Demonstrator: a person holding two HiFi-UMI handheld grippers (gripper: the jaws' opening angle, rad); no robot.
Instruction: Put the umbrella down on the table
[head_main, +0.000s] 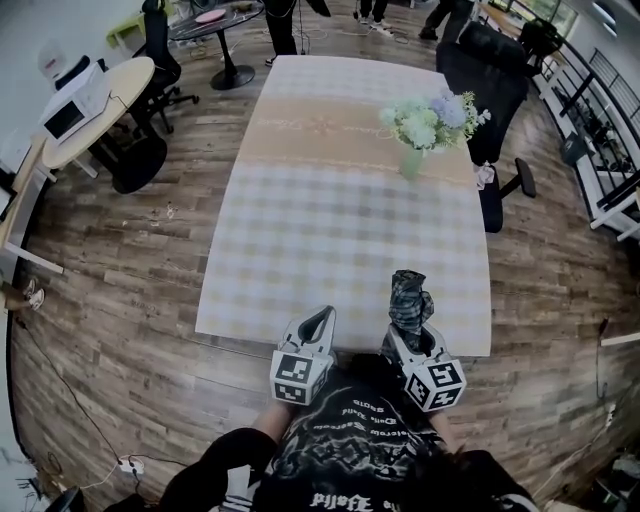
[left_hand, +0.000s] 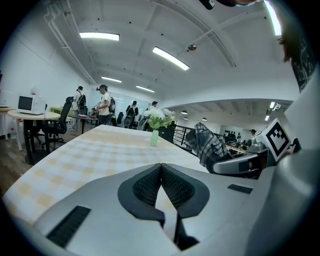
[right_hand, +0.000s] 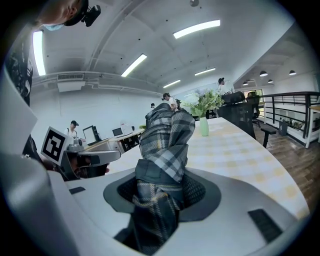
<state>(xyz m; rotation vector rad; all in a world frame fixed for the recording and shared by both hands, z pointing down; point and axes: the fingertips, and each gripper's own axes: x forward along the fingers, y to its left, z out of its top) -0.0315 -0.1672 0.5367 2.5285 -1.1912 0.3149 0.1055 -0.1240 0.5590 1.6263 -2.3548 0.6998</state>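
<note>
Folded grey-plaid fabric umbrella (head_main: 410, 298) was held over the long, pale checked-cloth table (head_main: 330, 200).
The right gripper (head_main: 411, 335) clamped it upright above the near edge; the left gripper (head_main: 320, 322), just beside, had its jaws together and empty.

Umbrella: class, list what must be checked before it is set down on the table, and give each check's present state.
1. Right gripper clamps the umbrella: ok.
2. Left gripper shut, empty, apart from the umbrella: ok.
3. Table bare ahead of the umbrella: ok.
4. Vase stands far off: ok.
5. Umbrella's height above the table: cannot tell.
</note>
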